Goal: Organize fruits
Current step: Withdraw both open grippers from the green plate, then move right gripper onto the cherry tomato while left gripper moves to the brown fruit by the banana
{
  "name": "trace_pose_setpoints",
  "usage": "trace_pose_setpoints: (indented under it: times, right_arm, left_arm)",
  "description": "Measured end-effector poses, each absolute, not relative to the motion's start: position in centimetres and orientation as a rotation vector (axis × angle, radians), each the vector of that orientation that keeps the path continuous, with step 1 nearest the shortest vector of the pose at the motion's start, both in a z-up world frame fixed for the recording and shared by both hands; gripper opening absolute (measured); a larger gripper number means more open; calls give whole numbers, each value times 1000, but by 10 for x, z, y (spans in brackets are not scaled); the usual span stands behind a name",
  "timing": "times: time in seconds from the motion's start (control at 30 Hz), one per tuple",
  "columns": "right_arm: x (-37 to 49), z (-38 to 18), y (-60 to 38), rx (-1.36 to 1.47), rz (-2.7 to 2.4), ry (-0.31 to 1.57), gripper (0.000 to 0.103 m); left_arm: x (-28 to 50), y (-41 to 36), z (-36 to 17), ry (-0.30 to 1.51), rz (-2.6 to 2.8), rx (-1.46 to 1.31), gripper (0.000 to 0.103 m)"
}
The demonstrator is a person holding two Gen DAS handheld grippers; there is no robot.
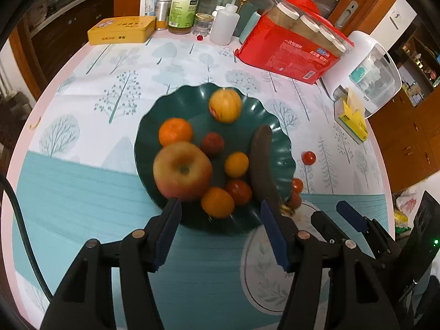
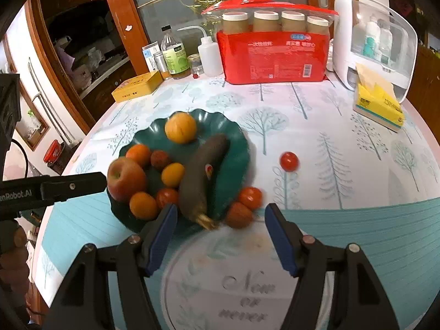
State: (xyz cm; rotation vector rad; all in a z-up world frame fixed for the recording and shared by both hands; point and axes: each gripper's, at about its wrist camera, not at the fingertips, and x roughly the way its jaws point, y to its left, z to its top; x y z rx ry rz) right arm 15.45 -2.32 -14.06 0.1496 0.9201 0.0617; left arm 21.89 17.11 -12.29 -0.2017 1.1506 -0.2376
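Round worktop (image 2: 343,126) with a tree-print cloth, wooden cabinets and a glass door behind it. Dark green scalloped plate (image 1: 280,148) sits mid-worktop, loaded with fruit: big red-yellow apple (image 1: 182,171) at the near-left rim, orange (image 1: 175,132) just behind it, yellow-orange fruit (image 1: 225,105) at the far side, small dark red fruit (image 1: 212,143) in the centre, small orange citrus (image 1: 236,164), another orange one (image 1: 217,202) at the near rim, a tomato (image 1: 238,191) between them. Dark brown overripe banana (image 2: 200,181) lies across the plate's right half, sticker on it, stem end hanging over the near rim. Off the plate: two tomatoes (image 2: 249,198) touching each other just beside its near-right rim, one cherry tomato (image 2: 289,161) alone on the cloth, well apart to the right. White round mat (image 2: 247,275) with printed script lies under the right gripper. Left gripper (image 1: 220,209) hangs over the plate's near edge, jaws spread wide, nothing between them; left pad is close to the apple, contact unclear. Right gripper (image 2: 218,211) also wide open, empty, with the banana stem and the near tomatoes just ahead of its fingers. Back of worktop: yellow tin (image 1: 121,29), bottle with green label (image 1: 183,5), white squeeze bottle (image 1: 224,24), red pack of paper cups (image 2: 275,52), white appliance with clear cover (image 2: 374,41), yellow tissue pack (image 2: 378,104). Motion blur on the near fruit.
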Motion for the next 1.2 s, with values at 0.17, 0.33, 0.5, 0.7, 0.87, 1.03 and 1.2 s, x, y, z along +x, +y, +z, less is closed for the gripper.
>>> trace_pose_setpoints:
  times: [0.17, 0.33, 0.5, 0.7, 0.87, 1.03, 1.2]
  right_arm:
    - [139, -140, -44, 140, 88, 941, 67]
    - [127, -138, -65, 115, 123, 954, 67]
    - [120, -134, -86, 88, 162, 958, 67]
    - [119, -131, -110, 42, 217, 953, 67]
    - [123, -130, -123, -17, 253, 942, 67]
    - [133, -133, -136, -62, 280, 932, 67]
    - [151, -136, -146, -98, 295, 908, 67]
  left_arm:
    - [195, 158, -124, 1161, -194, -233, 61]
    - [174, 142, -128, 1173, -150, -260, 62]
    - [157, 124, -129, 1174, -104, -291, 67]
    - [143, 100, -129, 1162, -60, -316, 75]
    - [141, 84, -137, 1171, -23, -342, 77]
    - [146, 66, -149, 1200, 2, -362, 77]
    - [157, 53, -157, 1199, 44, -383, 77]
